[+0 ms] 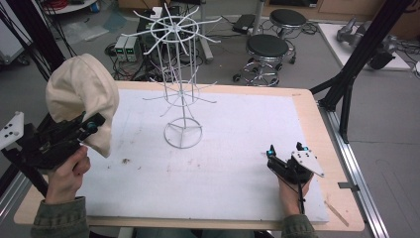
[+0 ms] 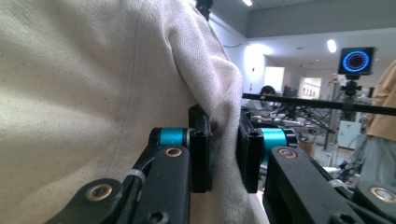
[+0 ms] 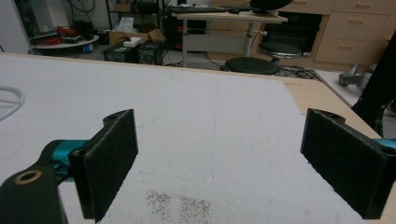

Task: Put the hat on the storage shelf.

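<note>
High view: left gripper (image 1: 91, 124) raised over the worktop's (image 1: 307, 106) left edge, jaws pinched on a fold of the cream cloth hat (image 1: 81, 94), held in the air. White wire rack (image 1: 179, 74) upright mid-worktop, well apart from the hat. Right gripper (image 1: 286, 151) low at the right, jaws spread wide, nothing between them.

Left gripper view: hat fabric (image 2: 93, 84) clamped between both black pads.
</note>
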`<action>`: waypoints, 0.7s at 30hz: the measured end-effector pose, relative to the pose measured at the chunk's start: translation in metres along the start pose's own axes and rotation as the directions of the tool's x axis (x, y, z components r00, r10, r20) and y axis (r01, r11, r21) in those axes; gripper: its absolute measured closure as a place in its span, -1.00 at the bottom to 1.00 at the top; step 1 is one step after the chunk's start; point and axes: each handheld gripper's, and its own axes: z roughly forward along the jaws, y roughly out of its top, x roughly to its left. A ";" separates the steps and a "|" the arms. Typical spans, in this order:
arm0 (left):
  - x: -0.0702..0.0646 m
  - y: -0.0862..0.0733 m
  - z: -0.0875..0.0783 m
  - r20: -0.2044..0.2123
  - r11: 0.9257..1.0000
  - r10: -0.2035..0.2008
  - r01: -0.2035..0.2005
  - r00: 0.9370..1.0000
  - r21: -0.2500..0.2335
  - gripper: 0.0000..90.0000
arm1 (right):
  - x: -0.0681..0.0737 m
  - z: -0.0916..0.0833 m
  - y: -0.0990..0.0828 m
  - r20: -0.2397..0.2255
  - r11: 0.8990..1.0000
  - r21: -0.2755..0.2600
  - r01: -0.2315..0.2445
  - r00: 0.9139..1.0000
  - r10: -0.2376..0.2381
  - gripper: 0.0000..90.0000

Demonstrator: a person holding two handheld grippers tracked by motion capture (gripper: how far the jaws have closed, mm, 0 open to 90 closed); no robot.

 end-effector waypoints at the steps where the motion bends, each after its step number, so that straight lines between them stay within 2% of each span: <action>1: 0.000 0.001 0.001 0.007 1.000 -0.003 0.003 1.000 -0.007 0.75 | 0.000 0.000 0.000 0.000 1.000 0.000 0.000 1.000 0.000 -0.78; 5: -0.002 0.007 0.007 0.040 1.000 0.000 0.001 0.999 -0.028 0.75 | 0.000 0.000 0.000 0.001 1.000 0.003 0.002 1.000 -0.002 -0.78; 11: -0.002 0.018 0.019 0.057 1.000 0.010 -0.009 0.998 -0.024 0.75 | -0.001 0.001 0.000 0.002 1.000 0.009 0.010 1.000 -0.010 -0.78; 13: -0.004 0.030 0.029 0.073 0.999 0.027 -0.025 0.997 -0.036 0.75 | -0.001 0.001 0.000 0.002 1.000 0.007 0.005 1.000 -0.005 -0.78; 15: -0.006 0.035 0.032 0.078 0.999 0.036 -0.033 0.996 -0.038 0.75 | -0.001 0.001 0.000 0.001 1.000 0.009 0.005 1.000 -0.005 -0.78; 16: -0.008 0.046 0.040 0.090 0.998 0.053 -0.050 0.994 -0.039 0.75 | 0.000 0.001 0.000 0.002 1.000 0.003 0.004 1.000 -0.004 -0.78; 17: -0.008 0.046 0.040 0.090 0.998 0.053 -0.050 0.994 -0.039 0.75 | 0.000 0.000 0.000 0.002 1.000 0.005 0.002 1.000 -0.002 -0.78; 21: -0.010 0.067 0.054 0.123 0.997 0.071 -0.067 0.990 -0.037 0.75 | 0.000 0.000 0.000 0.001 1.000 0.005 0.007 1.000 -0.007 -0.78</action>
